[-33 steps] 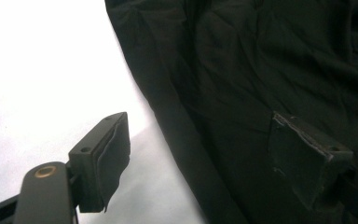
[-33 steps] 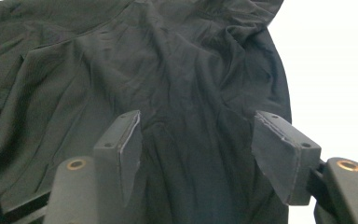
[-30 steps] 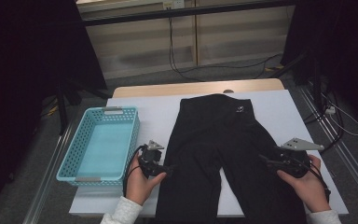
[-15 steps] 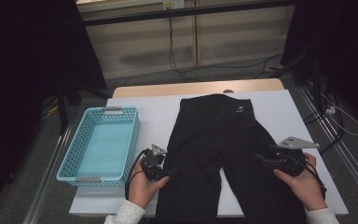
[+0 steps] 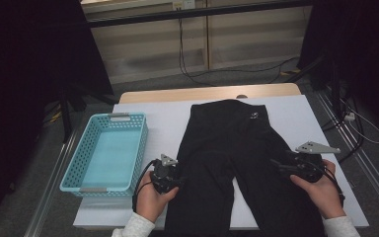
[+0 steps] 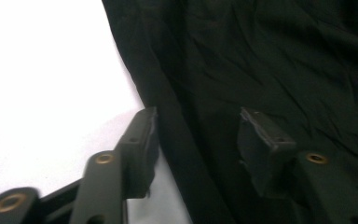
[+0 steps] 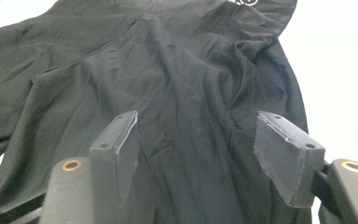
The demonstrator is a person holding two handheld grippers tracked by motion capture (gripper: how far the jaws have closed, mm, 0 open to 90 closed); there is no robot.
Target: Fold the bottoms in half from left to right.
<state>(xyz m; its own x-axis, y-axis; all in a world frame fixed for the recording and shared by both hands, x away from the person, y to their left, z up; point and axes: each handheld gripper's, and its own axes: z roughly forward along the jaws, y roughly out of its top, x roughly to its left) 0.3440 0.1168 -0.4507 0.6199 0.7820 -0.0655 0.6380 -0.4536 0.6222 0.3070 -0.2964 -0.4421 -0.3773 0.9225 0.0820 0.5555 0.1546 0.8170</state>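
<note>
White sheeting covers the surface [image 5: 296,111], and black trousers [image 5: 229,148] lie flat on it, waistband at the far end and legs running toward the person. The left claw [image 5: 180,181] sits at the outer edge of one trouser leg; its jaws have just been closing, yet in the left gripper view [image 6: 196,135] they stand apart, the hem edge between them, one pad over white sheet, the other over cloth, neither pressing. The right claw [image 5: 275,164] rests at the outer edge of the other leg, jaws parted with cloth [image 7: 186,93] spread ahead of them. A blue basket [image 5: 74,170] stands just beyond the left claw's outer side.
</note>
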